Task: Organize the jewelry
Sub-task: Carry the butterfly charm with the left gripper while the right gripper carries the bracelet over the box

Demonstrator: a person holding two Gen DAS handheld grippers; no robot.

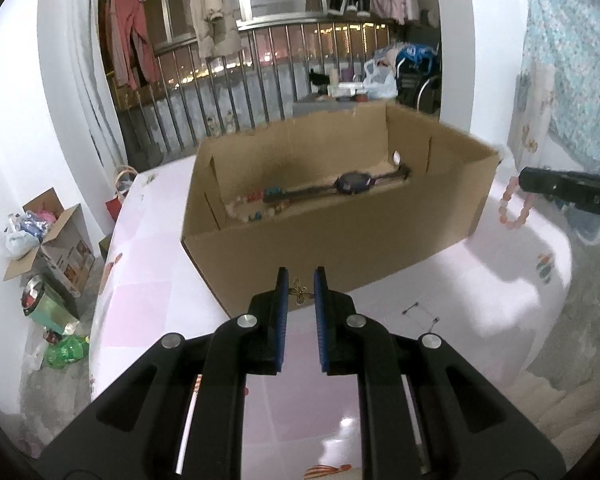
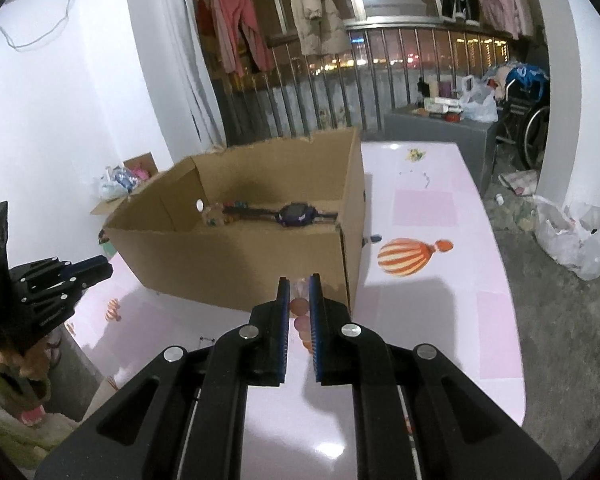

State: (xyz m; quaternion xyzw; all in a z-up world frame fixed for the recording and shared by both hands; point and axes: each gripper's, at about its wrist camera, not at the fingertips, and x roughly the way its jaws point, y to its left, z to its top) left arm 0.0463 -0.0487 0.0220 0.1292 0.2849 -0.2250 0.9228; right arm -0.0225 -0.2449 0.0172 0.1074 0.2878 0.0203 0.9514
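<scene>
An open cardboard box [image 1: 340, 240] [image 2: 240, 264] stands on the pink glossy table [image 1: 148, 300] [image 2: 440, 320]. Inside it lie a dark watch [image 1: 354, 184] [image 2: 296, 214] and coloured bead strings [image 1: 256, 200] [image 2: 216, 214]. My left gripper [image 1: 301, 276] [image 2: 104, 268] is shut on a small gold butterfly pendant [image 1: 301, 294], in front of the box's near wall. My right gripper [image 2: 300, 280] [image 1: 522, 180] is shut on a pink bead bracelet [image 2: 299, 306] [image 1: 512, 208], which hangs below its pads beside the box.
Thin wire pieces [image 1: 420, 312] [image 2: 206, 338] lie on the table near the box. On the floor stand a cluttered carton [image 1: 52, 240], a green bottle [image 1: 66, 354] and a white bag [image 2: 572, 236]. A grey cabinet [image 2: 440, 132] and railing are behind.
</scene>
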